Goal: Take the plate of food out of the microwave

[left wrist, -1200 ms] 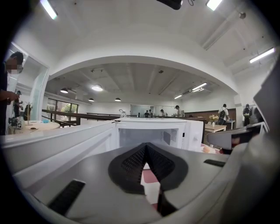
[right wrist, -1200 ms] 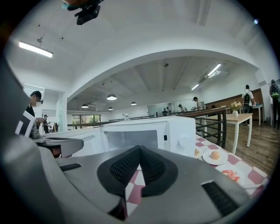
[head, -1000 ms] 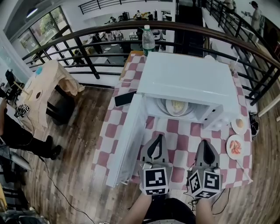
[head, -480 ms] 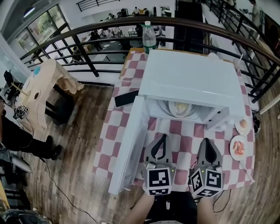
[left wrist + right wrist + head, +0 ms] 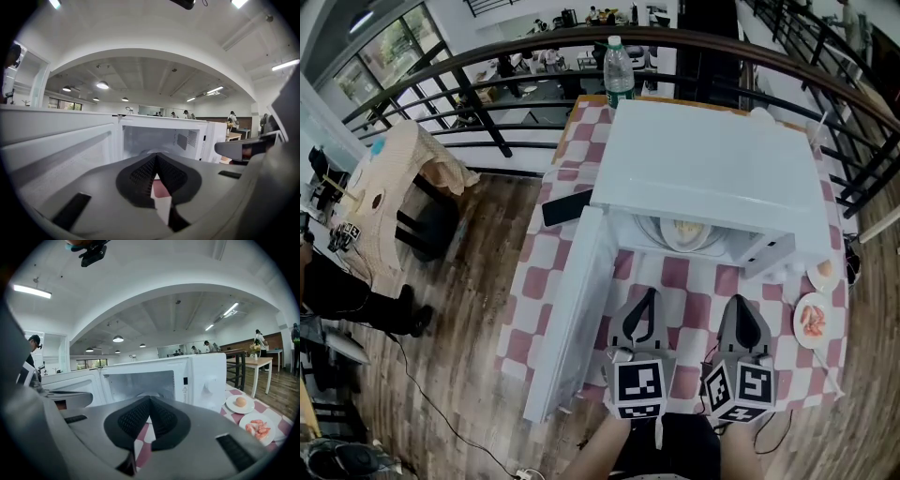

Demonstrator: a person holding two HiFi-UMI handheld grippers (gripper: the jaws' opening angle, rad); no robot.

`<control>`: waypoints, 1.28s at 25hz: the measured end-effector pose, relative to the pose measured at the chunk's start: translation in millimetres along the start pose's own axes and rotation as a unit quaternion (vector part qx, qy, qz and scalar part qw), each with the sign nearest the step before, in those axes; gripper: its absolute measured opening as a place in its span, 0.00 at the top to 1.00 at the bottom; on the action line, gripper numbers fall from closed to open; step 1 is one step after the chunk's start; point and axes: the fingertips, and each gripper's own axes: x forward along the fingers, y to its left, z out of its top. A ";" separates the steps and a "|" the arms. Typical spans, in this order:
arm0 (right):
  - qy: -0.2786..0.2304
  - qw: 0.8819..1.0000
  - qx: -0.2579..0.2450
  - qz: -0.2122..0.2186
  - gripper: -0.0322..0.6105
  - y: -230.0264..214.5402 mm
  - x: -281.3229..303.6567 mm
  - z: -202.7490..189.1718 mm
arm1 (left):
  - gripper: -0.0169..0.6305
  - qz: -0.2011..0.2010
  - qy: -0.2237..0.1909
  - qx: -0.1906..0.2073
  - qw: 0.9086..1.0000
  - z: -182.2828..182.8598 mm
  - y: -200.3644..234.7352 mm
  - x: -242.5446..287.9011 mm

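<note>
The plate point(image 5: 680, 232) of food is sitting inside the microwave point(image 5: 703, 159), near the front of the cavity, and the door point(image 5: 572, 309) is standing wide open to the left. Both grippers are hovering over the checked table point(image 5: 689, 305) in front of the opening, pointing towards it and tilted slightly down, well apart from the plate. The plate is lying straight ahead, between the lines of the two grippers. It is sitting a little closer to the line of the left gripper point(image 5: 646, 293) than to that of the right gripper point(image 5: 741, 301), so the left looks marginally nearer. Being round, the plate is offering no long axis; its near rim is facing the grippers.

The left gripper's jaws are meeting at the tips, with only tablecloth showing through the slit behind them. It is holding and touching nothing. The right gripper's jaws are likewise pressed together and gripping nothing.

Judging from this, the jaws are needing to part before either gripper can take the rim. The open door beside the left gripper is narrowing the room on that side.
</note>
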 end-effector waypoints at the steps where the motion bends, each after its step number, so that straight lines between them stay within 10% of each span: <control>1: 0.002 1.000 0.000 0.002 0.96 -0.8 2.0 -0.7 | 0.96 0.001 0.002 -0.001 1.000 -1.2 -0.2 2.0; 32: 0.068 0.996 0.012 0.056 0.96 -32.4 71.2 -28.7 | 0.96 0.042 0.058 -0.087 0.994 -33.4 -10.6 88.9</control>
